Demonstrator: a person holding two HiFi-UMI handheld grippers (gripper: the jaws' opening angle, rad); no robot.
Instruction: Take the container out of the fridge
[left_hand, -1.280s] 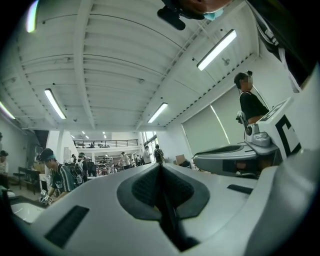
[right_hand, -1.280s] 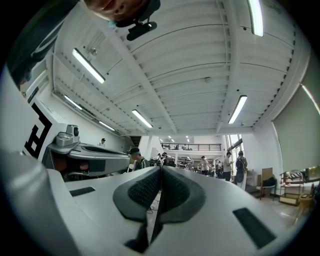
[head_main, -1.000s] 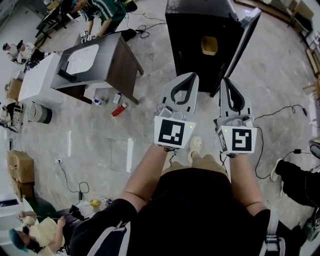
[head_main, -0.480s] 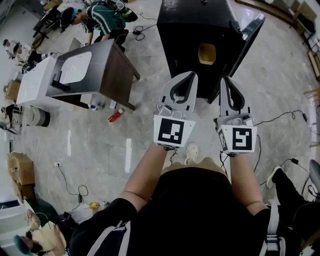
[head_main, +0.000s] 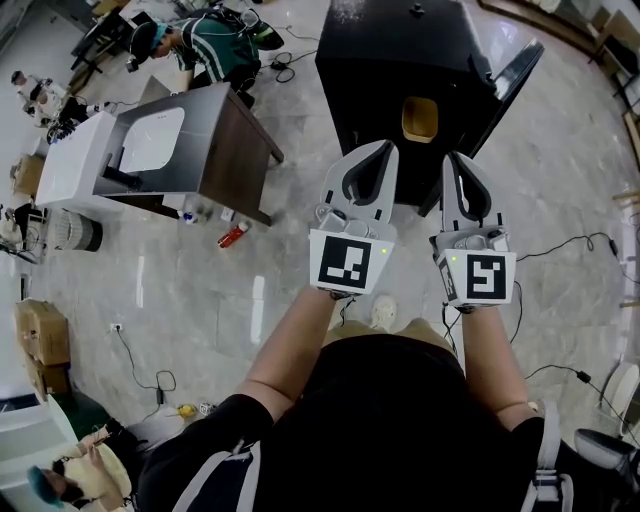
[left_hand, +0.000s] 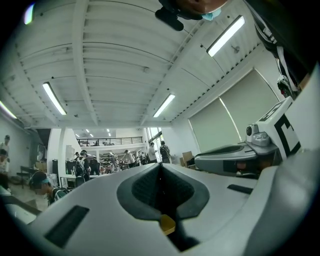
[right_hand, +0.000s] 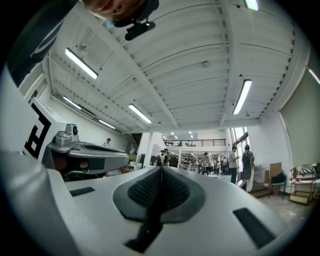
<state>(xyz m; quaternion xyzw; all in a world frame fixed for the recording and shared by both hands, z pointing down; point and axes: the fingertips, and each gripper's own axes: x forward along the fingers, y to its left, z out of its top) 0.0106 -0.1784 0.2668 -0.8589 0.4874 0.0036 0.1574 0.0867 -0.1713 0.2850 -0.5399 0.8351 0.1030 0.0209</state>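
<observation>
The container (head_main: 420, 118) is yellow-brown and sits inside the fridge (head_main: 390, 55), in the dark open front. The fridge is a big black box standing on the gray floor (head_main: 180, 290). Its door (head_main: 512, 72) is swung open on the right side.

To the left of the fridge, well apart from it, is a gray table (head_main: 215, 135) with a white board on top. Beside that table is a white box (head_main: 72, 160). A person in a green striped shirt (head_main: 215, 40) bends over behind the table.

The left gripper (head_main: 378, 152) and the right gripper (head_main: 453, 160) are held side by side, close to the fridge, pointing at it. In the head view the container shows just above the space between them. Each gripper's own view shows its two jaws pressed together with nothing held.

A small red bottle (head_main: 233, 236) lies on the floor near the table leg, off to the left of the grippers. Thin black cables (head_main: 560, 225) run across the floor on the right.
</observation>
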